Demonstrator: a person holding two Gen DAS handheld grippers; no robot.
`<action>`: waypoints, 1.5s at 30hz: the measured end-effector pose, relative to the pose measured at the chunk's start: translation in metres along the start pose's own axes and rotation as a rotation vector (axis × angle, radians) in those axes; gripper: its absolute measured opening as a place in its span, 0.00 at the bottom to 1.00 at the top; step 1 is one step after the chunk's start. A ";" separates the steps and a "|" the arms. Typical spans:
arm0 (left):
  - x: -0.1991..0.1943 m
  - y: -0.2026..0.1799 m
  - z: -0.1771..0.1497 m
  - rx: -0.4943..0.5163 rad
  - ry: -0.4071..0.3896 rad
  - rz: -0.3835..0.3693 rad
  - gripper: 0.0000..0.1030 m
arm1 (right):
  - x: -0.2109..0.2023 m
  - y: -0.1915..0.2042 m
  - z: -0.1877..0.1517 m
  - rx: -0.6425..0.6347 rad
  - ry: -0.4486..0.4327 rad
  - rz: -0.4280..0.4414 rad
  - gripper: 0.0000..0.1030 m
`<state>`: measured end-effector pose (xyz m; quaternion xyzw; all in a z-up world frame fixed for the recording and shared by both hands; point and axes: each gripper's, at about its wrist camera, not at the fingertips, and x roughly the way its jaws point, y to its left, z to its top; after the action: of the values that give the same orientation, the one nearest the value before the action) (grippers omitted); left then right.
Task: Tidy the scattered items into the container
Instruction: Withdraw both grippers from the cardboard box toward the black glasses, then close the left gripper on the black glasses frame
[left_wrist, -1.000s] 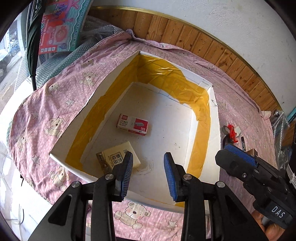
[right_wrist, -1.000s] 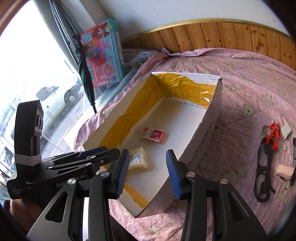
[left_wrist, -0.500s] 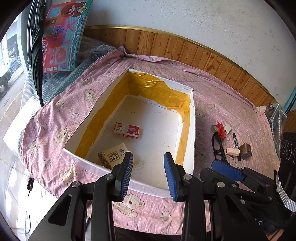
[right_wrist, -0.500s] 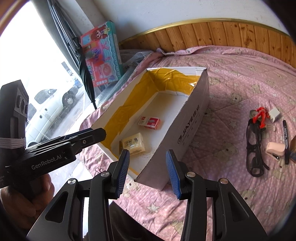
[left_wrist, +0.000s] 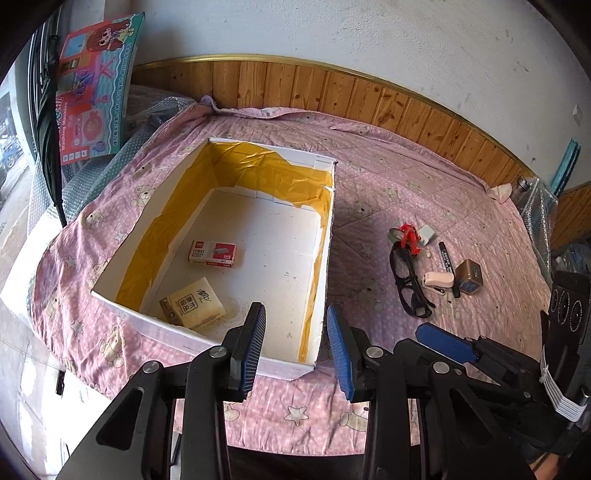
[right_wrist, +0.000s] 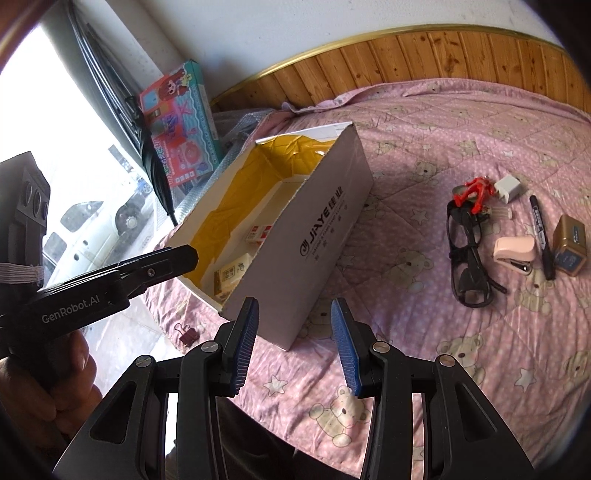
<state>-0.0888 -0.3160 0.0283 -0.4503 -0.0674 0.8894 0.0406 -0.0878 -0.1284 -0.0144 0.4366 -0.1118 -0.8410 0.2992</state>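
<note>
A white cardboard box lined with yellow tape sits on the pink bear-print quilt. Inside lie a red and white staple box and a tan tissue pack. To its right on the quilt lie black glasses, a red clip, a white charger, a black marker, a pink stapler and a small gold box. My left gripper hovers open over the box's near corner. My right gripper hangs open by the box's near end.
A colourful toy box and a black folded umbrella lean at the back left by the window. Wooden panelling runs behind the bed. A small binder clip lies near the quilt's front edge. A hand holds the left gripper.
Both grippers have pulled back and up from the box, so the scattered items on the quilt have come into view. Both stay open and empty.
</note>
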 end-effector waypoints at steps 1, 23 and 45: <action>0.002 -0.005 -0.001 0.009 0.006 -0.005 0.35 | -0.001 -0.006 -0.002 0.011 0.000 -0.004 0.42; 0.091 -0.110 -0.013 0.182 0.200 -0.096 0.36 | -0.012 -0.145 -0.023 0.292 0.000 -0.122 0.42; 0.207 -0.176 0.015 0.164 0.324 -0.152 0.47 | 0.010 -0.218 0.046 0.159 0.003 -0.244 0.42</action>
<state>-0.2215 -0.1158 -0.0999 -0.5764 -0.0212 0.8022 0.1542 -0.2172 0.0360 -0.0916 0.4707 -0.1238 -0.8589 0.1593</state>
